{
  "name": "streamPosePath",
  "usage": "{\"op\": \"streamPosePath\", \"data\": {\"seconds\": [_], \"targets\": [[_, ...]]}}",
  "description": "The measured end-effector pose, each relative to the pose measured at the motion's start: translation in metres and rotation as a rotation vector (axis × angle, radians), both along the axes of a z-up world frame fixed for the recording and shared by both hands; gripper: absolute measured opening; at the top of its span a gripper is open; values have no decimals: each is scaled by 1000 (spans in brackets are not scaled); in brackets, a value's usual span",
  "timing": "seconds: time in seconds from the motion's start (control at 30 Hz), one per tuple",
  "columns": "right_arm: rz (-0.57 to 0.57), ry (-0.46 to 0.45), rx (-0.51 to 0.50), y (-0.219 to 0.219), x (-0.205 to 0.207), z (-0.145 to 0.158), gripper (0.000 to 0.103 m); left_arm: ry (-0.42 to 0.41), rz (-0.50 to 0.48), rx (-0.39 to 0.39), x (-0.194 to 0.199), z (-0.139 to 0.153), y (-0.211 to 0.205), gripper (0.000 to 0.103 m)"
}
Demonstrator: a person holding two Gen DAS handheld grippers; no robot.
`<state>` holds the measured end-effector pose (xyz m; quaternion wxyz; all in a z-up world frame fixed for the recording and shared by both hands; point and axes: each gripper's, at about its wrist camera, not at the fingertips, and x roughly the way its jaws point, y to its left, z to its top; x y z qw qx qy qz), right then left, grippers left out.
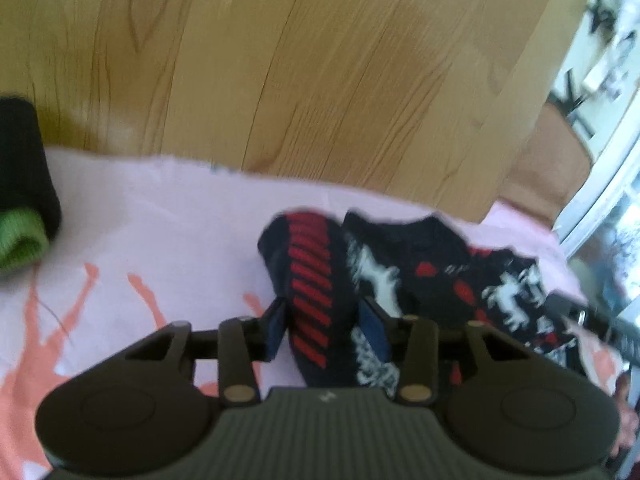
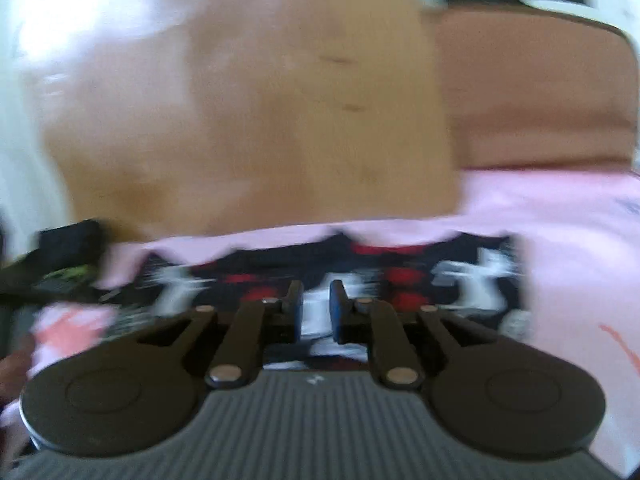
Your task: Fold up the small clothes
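step: mid-fold on sock (image 1: 320,280), dark with red stripes, lying on pink cloth (image 1: 160,224) beside patterned garment (image 1: 500,288)
left gripper (image 1: 326,320): jaws part open, straddling sock; pads look to be touching it, a firm grip can't be told
right gripper (image 2: 316,308): jaws narrow, small gap, over garment; blurred, hold can't be told
aside: rolled black-green sock (image 1: 24,216), well left
next: likely pinch the sock end, lift, lay it over

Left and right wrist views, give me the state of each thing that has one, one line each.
Patterned sock: bunched, lying between the left gripper's fingers.
Black and green sock roll: rolled up, on the pink sheet.
Left gripper: partly open around the sock.
Right gripper: narrow gap, grip unclear in the blur.
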<state>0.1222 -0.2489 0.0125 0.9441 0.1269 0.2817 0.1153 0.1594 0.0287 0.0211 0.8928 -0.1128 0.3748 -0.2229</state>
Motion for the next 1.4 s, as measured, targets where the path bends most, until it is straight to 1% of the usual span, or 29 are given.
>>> {"op": "streamPosePath", "data": {"seconds": [0.07,0.13,0.2,0.27,0.3,0.37,0.4,0.47,0.5,0.57,0.63,0.67,0.7,0.77,0.8,0.87,0.93,0.97,1.0,1.03,1.07,1.1,1.17,1.2,1.23,1.3,1.33,1.37,1.4], "targets": [[150,54,75,23,-4,3,18,-31,2,-24,-5,7,4,49],[295,148,157,53,-5,-5,18,-27,7,-36,-3,6,6,50],[365,224,200,80,-3,-18,20,-8,16,-37,0,1,5,50],[377,273,203,102,1,-28,23,5,23,-58,4,-6,3,49],[373,275,198,113,4,-32,19,9,25,-62,5,-9,1,48],[367,236,183,134,10,-32,13,11,56,-16,9,-15,-2,29],[381,207,172,147,11,-28,12,19,72,-2,12,-17,-1,29],[447,153,157,172,11,-24,12,62,90,-65,17,-22,13,28],[477,140,116,184,10,-24,12,72,101,-78,18,-24,19,29],[489,171,59,192,13,-34,11,82,116,-84,21,-26,26,33],[475,201,140,176,14,-41,11,83,111,-81,21,-24,26,34],[476,220,165,168,13,-39,12,65,107,-62,19,-22,24,34],[478,215,176,160,8,-35,14,48,107,-44,17,-19,21,36],[461,168,170,140,-8,-22,19,35,116,-33,15,-16,20,39],[435,128,159,126,-18,-14,19,33,120,-37,14,-15,21,40],[346,44,156,96,-33,0,19,27,136,-48,11,-11,24,51],[213,-6,140,60,-38,9,34,13,132,-74,8,-6,27,60],[142,-11,106,46,-37,8,51,7,123,-88,7,-4,27,60],[71,-2,60,37,-34,7,62,4,119,-87,6,-4,26,60],[12,22,18,27,-27,2,63,2,119,-77,7,-4,24,60],[-32,60,-11,20,-19,-3,63,2,119,-62,7,-5,22,60],[-51,103,-13,15,-13,-11,53,10,118,-51,9,-7,20,59],[1,187,48,11,-4,-24,13,26,117,-38,12,-13,16,56],[-1,162,39,10,-6,-22,12,33,119,-28,13,-15,15,55],[-10,104,0,11,-9,-15,12,36,122,-16,14,-17,14,52],[-65,-7,-40,9,-14,0,12,40,129,17,15,-21,10,49],[-96,-46,-88,9,-12,3,12,28,128,37,15,-20,7,49],[-115,-55,-153,11,-8,-2,14,20,126,53,14,-20,6,49],[-119,-20,-186,12,1,-9,19,11,126,72,13,-20,3,50]]}}
